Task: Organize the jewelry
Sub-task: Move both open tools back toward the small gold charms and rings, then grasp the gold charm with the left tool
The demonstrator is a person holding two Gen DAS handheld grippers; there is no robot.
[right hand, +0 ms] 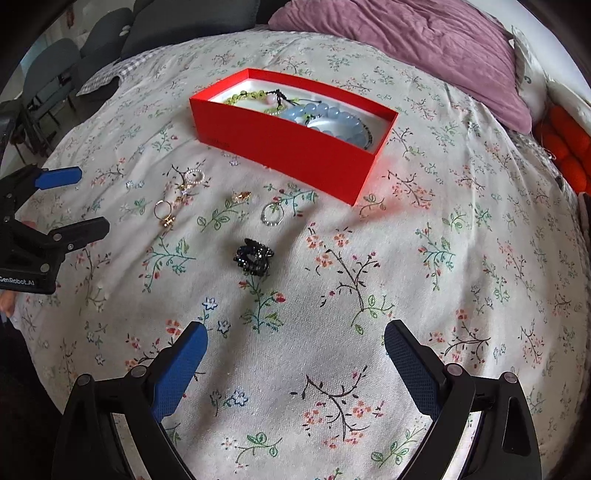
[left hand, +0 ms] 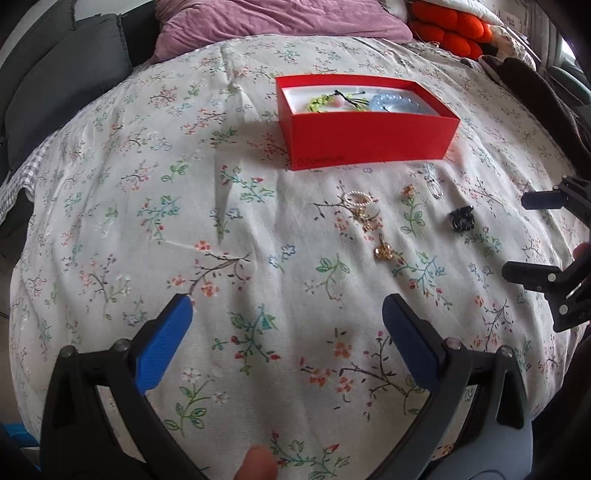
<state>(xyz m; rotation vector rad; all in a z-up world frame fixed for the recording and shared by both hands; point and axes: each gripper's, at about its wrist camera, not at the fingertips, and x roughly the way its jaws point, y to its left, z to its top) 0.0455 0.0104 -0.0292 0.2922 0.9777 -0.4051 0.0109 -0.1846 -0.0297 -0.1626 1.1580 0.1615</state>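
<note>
Left wrist view: left gripper (left hand: pixel 287 313) low over the floral sheet (left hand: pixel 110 229), jaws spread wide, nothing between them. Red box (left hand: pixel 369 138) at 12 o'clock, lid off, holding a green bracelet (left hand: pixel 320 103) and a blue bracelet (left hand: pixel 399 101). Between box and gripper, loose on the sheet: pearl ring (left hand: pixel 357 199) at 1 o'clock, gold ring (left hand: pixel 385 250) just below it, small gold piece (left hand: pixel 408 191) and silver ring (left hand: pixel 436 190) further right, black clip (left hand: pixel 461 218) at 2 o'clock. Right gripper (left hand: pixel 532 236) at 3 o'clock, near the clip but not touching it. Purple pillow (left hand: pixel 280 22) at the top edge.

Right wrist view: right gripper (right hand: pixel 295 343) jaws wide apart, empty, over bare sheet (right hand: pixel 461 240). Black clip (right hand: pixel 254 256) at 12 o'clock, nearest piece, apart from the fingertips. Silver ring (right hand: pixel 272 214) beyond it; gold piece (right hand: pixel 241 195), gold ring (right hand: pixel 164 214) and pearl ring (right hand: pixel 194 176) toward 11 o'clock. Red box (right hand: pixel 288 151) past them at 12 o'clock, blue bracelet (right hand: pixel 332 118) and green bracelet (right hand: pixel 247 96) inside. Left gripper (right hand: pixel 94 199) at 9 o'clock, fingers parted, empty.
</note>
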